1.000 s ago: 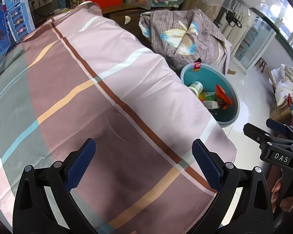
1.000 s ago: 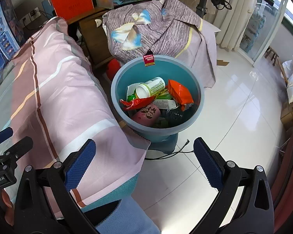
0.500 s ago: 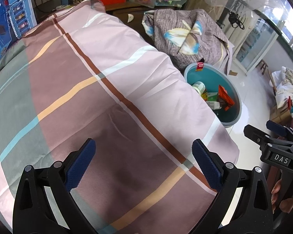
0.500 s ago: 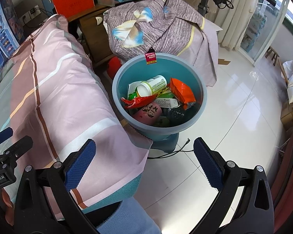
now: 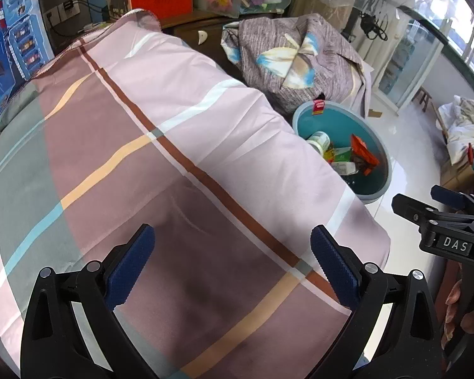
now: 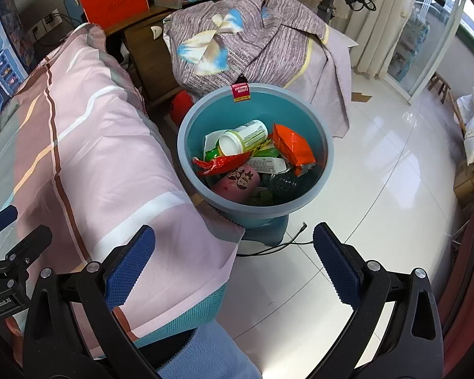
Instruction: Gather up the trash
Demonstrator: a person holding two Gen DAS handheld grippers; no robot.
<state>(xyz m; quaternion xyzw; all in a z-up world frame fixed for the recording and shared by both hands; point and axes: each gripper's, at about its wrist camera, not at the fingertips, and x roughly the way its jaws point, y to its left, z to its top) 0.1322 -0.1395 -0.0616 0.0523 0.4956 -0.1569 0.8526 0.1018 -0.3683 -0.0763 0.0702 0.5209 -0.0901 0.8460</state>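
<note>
A teal trash bin [image 6: 186, 164] stands on the floor beside the bed and holds several pieces of trash: a white bottle [image 6: 243, 137], an orange wrapper [image 6: 292, 148], a red wrapper [image 6: 219, 162] and a pink cup [image 6: 238, 183]. The same bin [image 5: 380, 158] shows at the right in the left wrist view. My right gripper [image 6: 233, 263] hangs open and empty above the floor in front of the bin. My left gripper [image 5: 232, 265] is open over the striped bedspread [image 5: 142, 145], holding nothing.
A grey patterned cloth [image 6: 256, 38] covers furniture behind the bin. A black cable [image 6: 281, 244] lies on the white tiled floor [image 6: 379, 189]. The other gripper [image 5: 445, 230] shows at the right edge of the left wrist view. A blue garment [image 6: 211, 357] lies at the bottom.
Both views have drawn back slightly and shifted; the bin sits a little lower and further right in the left wrist view. Both grippers stay open and empty.
</note>
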